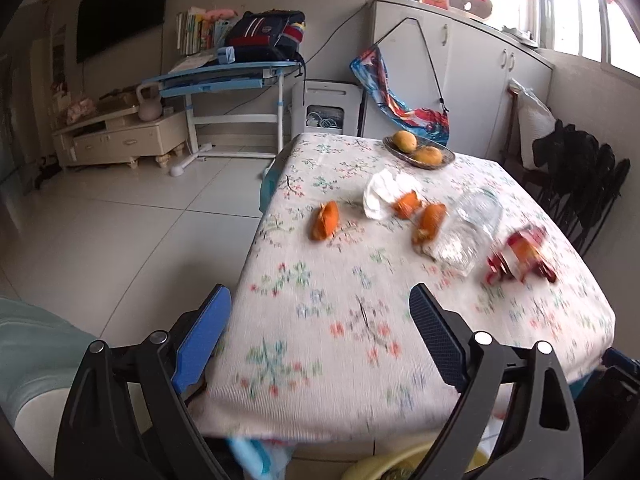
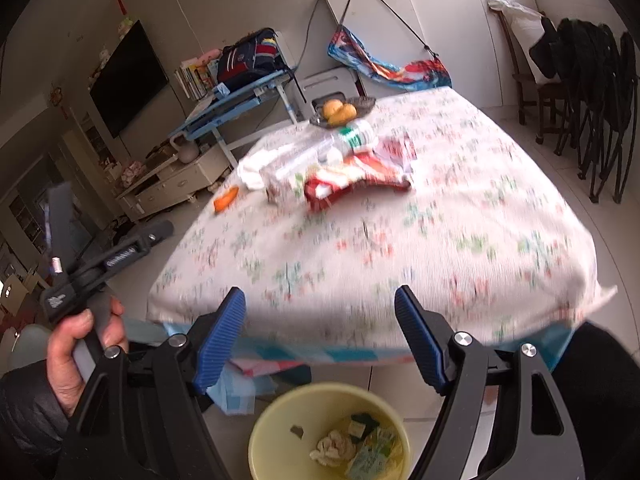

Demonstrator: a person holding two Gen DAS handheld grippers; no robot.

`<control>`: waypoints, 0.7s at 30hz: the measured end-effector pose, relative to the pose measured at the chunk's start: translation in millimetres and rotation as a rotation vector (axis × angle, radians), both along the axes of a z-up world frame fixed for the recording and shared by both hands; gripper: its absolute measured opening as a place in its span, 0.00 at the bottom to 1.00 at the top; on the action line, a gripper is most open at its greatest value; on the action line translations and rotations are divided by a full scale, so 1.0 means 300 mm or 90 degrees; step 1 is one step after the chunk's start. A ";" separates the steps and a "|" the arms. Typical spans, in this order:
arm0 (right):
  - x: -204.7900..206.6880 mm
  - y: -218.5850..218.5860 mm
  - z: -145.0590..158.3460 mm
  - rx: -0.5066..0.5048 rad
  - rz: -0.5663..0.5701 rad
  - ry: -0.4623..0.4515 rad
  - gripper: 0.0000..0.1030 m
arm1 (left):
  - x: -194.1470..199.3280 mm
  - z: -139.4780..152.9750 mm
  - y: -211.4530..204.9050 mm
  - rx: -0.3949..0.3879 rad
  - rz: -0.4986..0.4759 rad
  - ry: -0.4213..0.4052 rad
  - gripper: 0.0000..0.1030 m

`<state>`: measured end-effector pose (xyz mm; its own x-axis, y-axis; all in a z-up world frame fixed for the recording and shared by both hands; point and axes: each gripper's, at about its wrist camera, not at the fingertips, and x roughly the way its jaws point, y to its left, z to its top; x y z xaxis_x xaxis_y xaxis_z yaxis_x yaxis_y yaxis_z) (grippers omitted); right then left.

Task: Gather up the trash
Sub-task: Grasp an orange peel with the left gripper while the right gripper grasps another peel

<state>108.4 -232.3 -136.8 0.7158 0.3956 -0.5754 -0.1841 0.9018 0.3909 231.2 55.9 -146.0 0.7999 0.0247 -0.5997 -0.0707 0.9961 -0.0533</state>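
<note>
On the bench (image 1: 400, 340) with the white floral cloth, left to right in the left wrist view: a torn orange peel piece (image 1: 325, 221) alone; a crumpled white tissue (image 1: 382, 192) touching a second orange peel scrap (image 1: 406, 203); a third peel piece (image 1: 430, 222) against a crushed clear plastic bottle (image 1: 470, 228); a red crinkled snack wrapper (image 1: 520, 256) near the right edge. All still uncollected.

A dark oval dish holding two whole yellow-orange fruits (image 1: 419, 151) sits at the far end; probably not trash.

Round yellow plastic bin (image 2: 328, 432) stands on the floor below the near bench edge; it already holds a wad of tissue and some green-printed packets. Judgement: task partly done, at least six items left.

Left tool (image 1: 320, 332): jaws wide, nothing between. Right tool (image 2: 320, 332): jaws wide, nothing between, above the bin.
</note>
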 end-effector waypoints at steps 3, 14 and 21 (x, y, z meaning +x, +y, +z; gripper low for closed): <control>0.072 0.009 0.054 -0.004 0.012 -0.020 0.72 | 0.077 -0.005 0.005 -0.012 -0.004 0.004 0.85; 0.443 0.181 0.172 -0.079 0.116 -0.033 0.72 | 0.367 -0.053 0.014 -0.031 -0.015 0.049 0.85; 0.703 0.348 0.126 -0.183 0.196 0.041 0.72 | 0.500 -0.122 0.034 -0.055 -0.045 0.120 0.55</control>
